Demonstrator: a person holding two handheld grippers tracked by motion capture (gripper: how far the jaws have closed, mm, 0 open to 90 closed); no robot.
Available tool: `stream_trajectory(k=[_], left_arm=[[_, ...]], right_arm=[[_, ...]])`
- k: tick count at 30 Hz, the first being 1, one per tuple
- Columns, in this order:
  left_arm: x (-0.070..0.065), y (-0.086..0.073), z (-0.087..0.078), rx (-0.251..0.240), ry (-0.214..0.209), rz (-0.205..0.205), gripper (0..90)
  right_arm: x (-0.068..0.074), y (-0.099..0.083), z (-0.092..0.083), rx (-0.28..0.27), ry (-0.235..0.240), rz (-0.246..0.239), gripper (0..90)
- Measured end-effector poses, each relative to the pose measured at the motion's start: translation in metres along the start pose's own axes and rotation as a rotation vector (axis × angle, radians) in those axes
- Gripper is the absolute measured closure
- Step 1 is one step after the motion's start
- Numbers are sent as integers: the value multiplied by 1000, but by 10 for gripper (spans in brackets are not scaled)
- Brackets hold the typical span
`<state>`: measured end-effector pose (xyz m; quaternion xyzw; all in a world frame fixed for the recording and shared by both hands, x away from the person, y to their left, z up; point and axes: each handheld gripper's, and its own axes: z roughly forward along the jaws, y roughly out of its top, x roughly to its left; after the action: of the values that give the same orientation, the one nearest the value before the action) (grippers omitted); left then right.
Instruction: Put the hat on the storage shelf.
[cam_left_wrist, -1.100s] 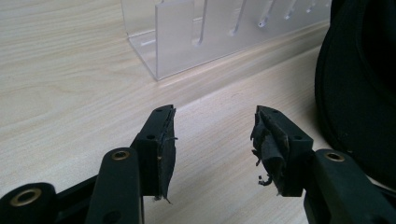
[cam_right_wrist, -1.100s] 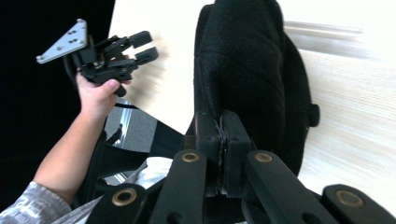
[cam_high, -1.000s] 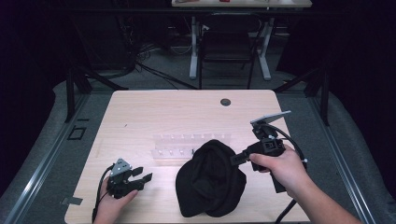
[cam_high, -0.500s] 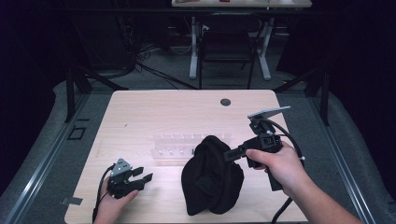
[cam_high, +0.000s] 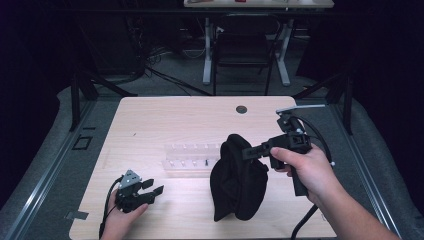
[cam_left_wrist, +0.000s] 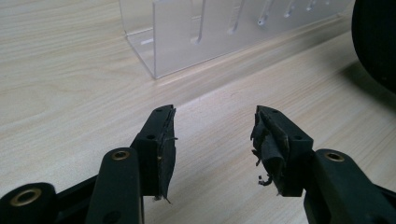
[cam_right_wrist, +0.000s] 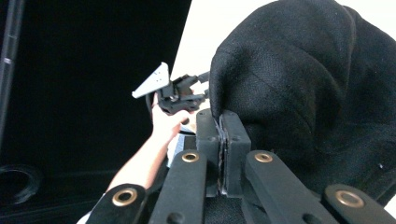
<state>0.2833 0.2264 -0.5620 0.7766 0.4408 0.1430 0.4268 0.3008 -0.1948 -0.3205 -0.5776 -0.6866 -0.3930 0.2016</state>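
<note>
Two tongs: right tongs (cam_high: 248, 151) pinch black cloth (cam_high: 239, 180); left tongs (cam_left_wrist: 212, 140) agape.

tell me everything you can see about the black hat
The black hat is soft, woven-looking cloth, slumped and creased rather than holding a firm shape. It hangs nearly upright, its upper edge pinched between the shut jaws of the right gripper, while its lower end seems to touch the wooden table near the front edge. It sits just right of the clear plastic rack. The right gripper view shows a coarse weave with deep folds.
</note>
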Motion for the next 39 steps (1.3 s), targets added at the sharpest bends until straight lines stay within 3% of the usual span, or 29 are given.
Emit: stream_trajectory(k=[8, 21, 28, 39], left_arm=[[0, 0, 0, -1, 0, -1, 489], [0, 1, -1, 1, -3, 2, 490], [0, 1, -1, 0, -4, 1, 490], [0, 3, -2, -10, -9, 7, 490]], right_arm=[[8, 13, -10, -51, 42, -5, 887], [17, 33, -11, -91, 43, -22, 887], [19, 50, -12, -139, 55, -15, 887], [23, 73, 2, -177, 17, -18, 887]])
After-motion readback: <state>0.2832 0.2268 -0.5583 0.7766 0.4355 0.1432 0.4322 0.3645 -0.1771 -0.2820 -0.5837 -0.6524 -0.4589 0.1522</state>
